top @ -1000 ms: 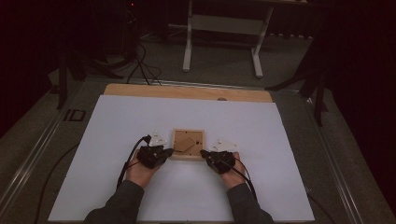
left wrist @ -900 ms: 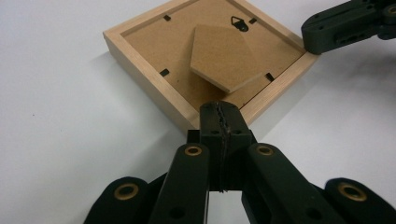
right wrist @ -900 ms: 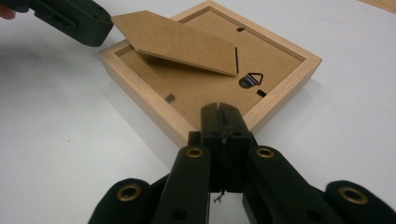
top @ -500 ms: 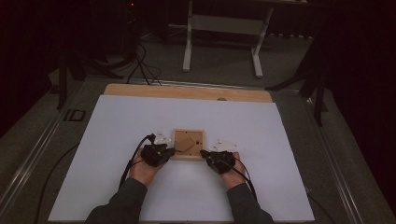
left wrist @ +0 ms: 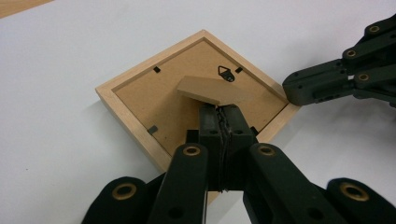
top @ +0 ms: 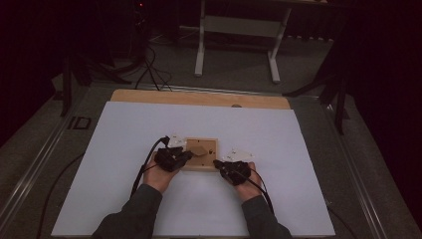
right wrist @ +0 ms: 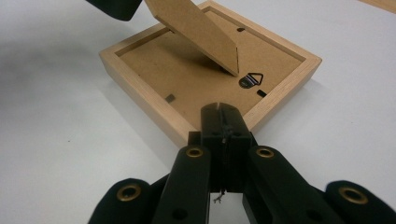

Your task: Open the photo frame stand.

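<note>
The frame's [top: 200,153] stand flap [left wrist: 212,90] now sits lifted, nudged up since a second ago by the closed, empty left gripper [left wrist: 219,114]; the right gripper [right wrist: 220,114], closed too, braces the near right edge

High view looks forward-down, far. Both gripper views sit close, facing the picture frame [top: 200,154] from 9 and 3 o'clock.

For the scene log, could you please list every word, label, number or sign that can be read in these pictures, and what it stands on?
"ID": pale letters on the dark floor left of the white table in the high view; the reading is unsure.
The wooden picture frame, its backing and its folding stand carry no text.
Neither hand-held gripper shows any readable marking.
</note>
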### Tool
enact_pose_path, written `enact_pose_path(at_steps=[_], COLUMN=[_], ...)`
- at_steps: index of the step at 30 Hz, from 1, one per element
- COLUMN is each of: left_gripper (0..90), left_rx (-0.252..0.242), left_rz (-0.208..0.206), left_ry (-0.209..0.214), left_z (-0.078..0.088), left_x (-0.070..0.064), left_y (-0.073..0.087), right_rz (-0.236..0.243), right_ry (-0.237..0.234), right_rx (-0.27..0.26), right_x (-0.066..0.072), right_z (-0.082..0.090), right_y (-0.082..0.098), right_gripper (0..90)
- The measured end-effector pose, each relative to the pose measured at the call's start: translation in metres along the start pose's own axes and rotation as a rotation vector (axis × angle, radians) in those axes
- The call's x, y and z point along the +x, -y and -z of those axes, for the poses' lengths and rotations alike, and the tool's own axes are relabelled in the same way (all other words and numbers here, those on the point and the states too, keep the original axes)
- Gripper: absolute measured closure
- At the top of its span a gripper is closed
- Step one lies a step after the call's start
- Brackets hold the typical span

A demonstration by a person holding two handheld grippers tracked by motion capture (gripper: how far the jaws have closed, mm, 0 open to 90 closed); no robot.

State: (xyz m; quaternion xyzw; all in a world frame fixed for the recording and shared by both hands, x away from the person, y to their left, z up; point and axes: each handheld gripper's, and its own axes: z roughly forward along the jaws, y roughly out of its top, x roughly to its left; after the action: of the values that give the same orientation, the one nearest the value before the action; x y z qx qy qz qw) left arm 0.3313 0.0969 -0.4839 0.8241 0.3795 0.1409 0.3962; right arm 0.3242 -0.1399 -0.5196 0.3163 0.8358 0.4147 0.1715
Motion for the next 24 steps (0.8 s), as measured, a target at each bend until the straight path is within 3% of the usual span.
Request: enact_pose_path(at_steps=[6,13,18,19,24], left_gripper=[82.9,70.7,65.0,65.0,59.5], left_rx=[0.011,0.021,0.016,0.012,0.01], left_rz=[-0.004,-0.016,0.005,0.026,0.058], left_ry=[-0.008,0.017,0.033,0.044,0.059], left_z=[-0.001,-0.003,-0.006,-0.007,-0.01], left_x=[0.001,-0.002,-0.002,-0.001,0.0], left_y=[0.0,0.001,0.0,0.0,0.0], right_rz=[0.001,0.0,0.0,0.0,-0.001], right_ry=[0.001,0.001,0.001,0.001,0.001], right_rx=[0.0,-0.001,-0.001,-0.001,-0.001], right_x=[0.0,0.0,0.0,0.0,0.0], right_z=[0.0,0.0,0.0,0.0,0.0], right_y=[0.0,0.0,0.0,0.0,0.0], right_gripper=[89.6,89.5,89.5,89.5,89.5])
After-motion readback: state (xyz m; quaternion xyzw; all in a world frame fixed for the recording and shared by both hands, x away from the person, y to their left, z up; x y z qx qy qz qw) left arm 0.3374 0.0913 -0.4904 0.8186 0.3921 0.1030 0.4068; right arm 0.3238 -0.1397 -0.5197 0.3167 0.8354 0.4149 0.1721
